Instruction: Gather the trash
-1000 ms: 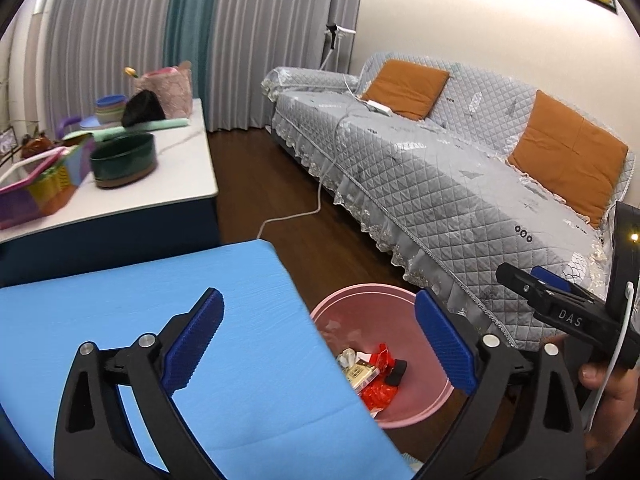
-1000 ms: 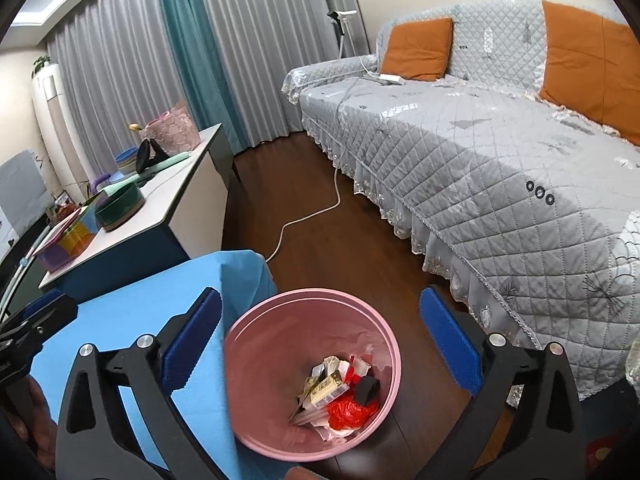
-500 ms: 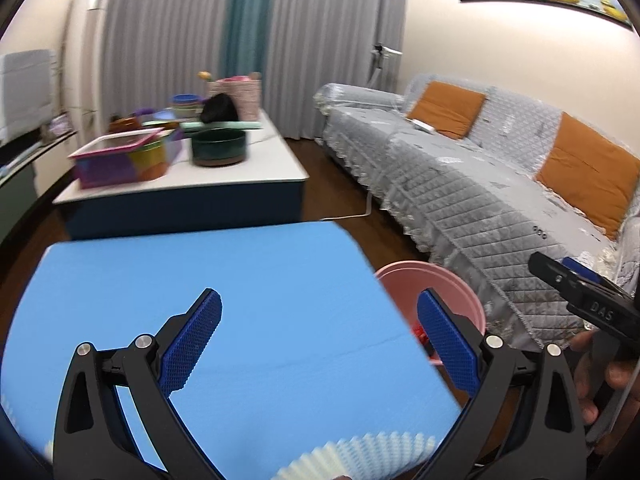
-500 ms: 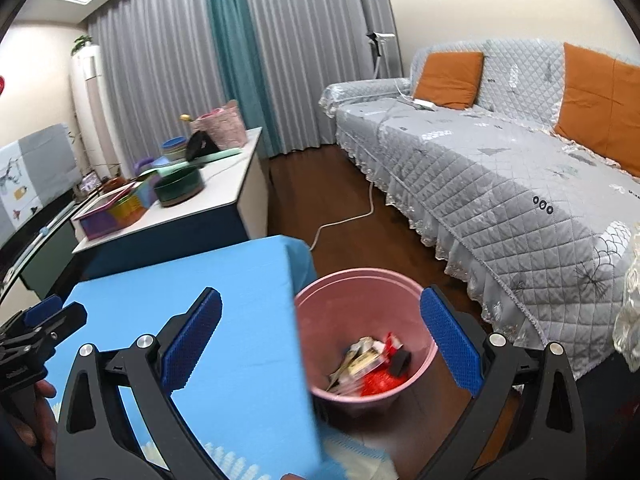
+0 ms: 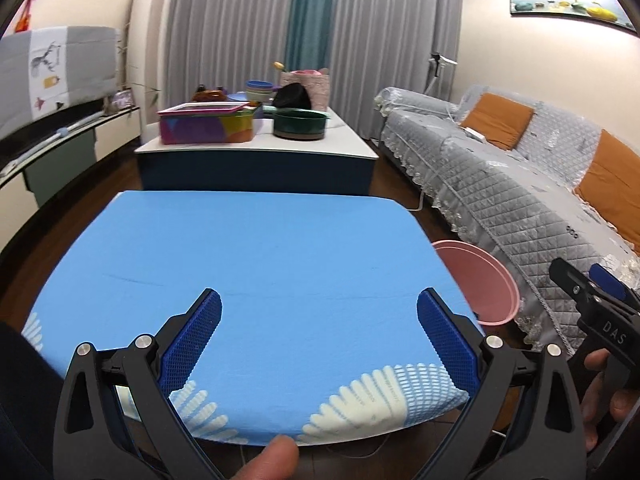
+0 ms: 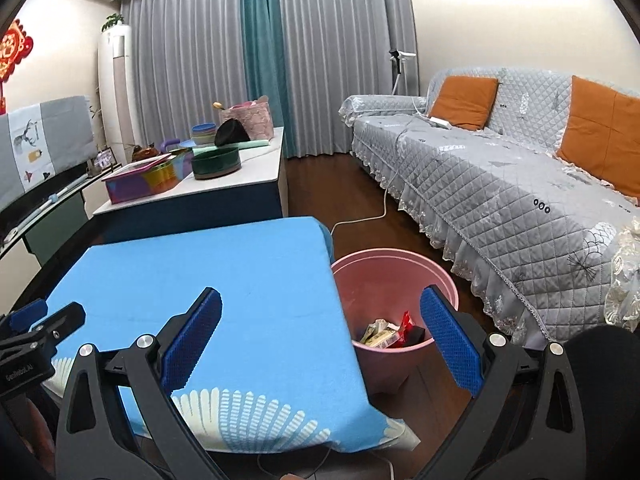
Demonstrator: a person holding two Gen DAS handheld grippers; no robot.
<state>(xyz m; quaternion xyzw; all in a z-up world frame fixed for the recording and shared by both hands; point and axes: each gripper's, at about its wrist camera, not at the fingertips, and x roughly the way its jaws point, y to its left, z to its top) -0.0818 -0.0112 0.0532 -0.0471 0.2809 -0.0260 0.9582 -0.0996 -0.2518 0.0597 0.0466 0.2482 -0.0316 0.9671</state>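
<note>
A pink trash bin (image 6: 394,276) stands on the floor at the right of the blue-clothed table (image 6: 208,280); it also shows in the left wrist view (image 5: 478,280). Wrappers and a red packet (image 6: 394,334) lie in its bottom. My left gripper (image 5: 318,344) is open and empty above the table's near edge. My right gripper (image 6: 320,344) is open and empty over the table's right edge and the bin. The right gripper also shows at the far right of the left wrist view (image 5: 588,300). No trash shows on the blue cloth (image 5: 256,264).
A low white table (image 5: 260,148) behind holds a colourful box (image 5: 208,124), a green bowl (image 5: 300,124) and a pink basket (image 5: 306,86). A grey quilted sofa (image 6: 500,184) with orange cushions lines the right. A white cable (image 6: 372,208) lies on the wood floor.
Both grippers have pulled back and swung left from over the bin to the table's near edge. The bin has slid to the right in both views.
</note>
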